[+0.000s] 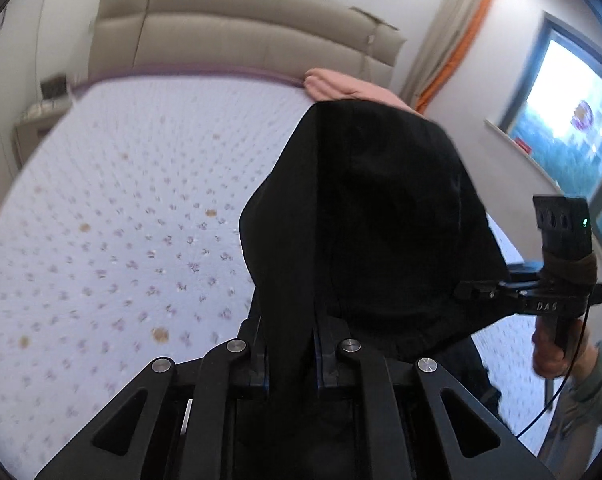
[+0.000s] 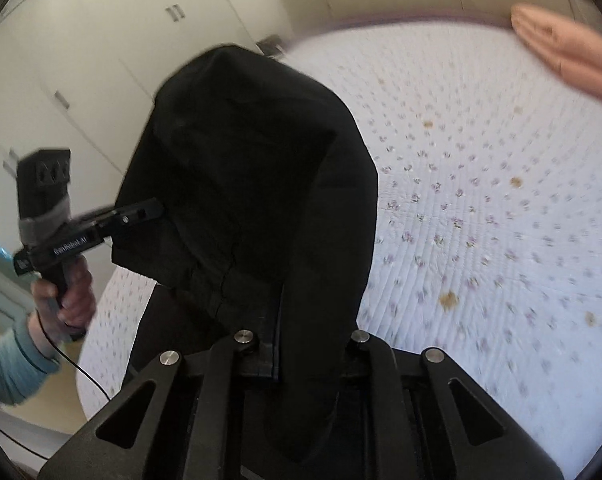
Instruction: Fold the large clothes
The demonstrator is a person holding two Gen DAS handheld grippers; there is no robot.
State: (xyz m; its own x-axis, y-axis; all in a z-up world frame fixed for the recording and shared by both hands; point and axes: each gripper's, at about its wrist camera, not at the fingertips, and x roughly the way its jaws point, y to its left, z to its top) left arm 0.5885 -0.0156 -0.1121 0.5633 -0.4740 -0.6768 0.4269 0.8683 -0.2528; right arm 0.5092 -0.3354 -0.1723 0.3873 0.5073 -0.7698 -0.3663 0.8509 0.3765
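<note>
A large black garment (image 1: 381, 220) hangs in the air above the bed, stretched between both grippers. In the left wrist view my left gripper (image 1: 291, 354) is shut on one edge of it, cloth bunched between the fingers. In the right wrist view my right gripper (image 2: 301, 350) is shut on the garment (image 2: 245, 168) at a seamed edge. The right gripper also shows in the left wrist view (image 1: 481, 292), its tips buried in the cloth. The left gripper shows in the right wrist view (image 2: 141, 214) the same way.
The bed (image 1: 121, 220) has a white quilted cover with small flowers, also in the right wrist view (image 2: 481, 200). A folded pink cloth (image 1: 341, 88) lies at its far corner by the beige headboard (image 1: 241, 36). A window (image 1: 569, 120) and white wardrobes (image 2: 101, 48) flank the bed.
</note>
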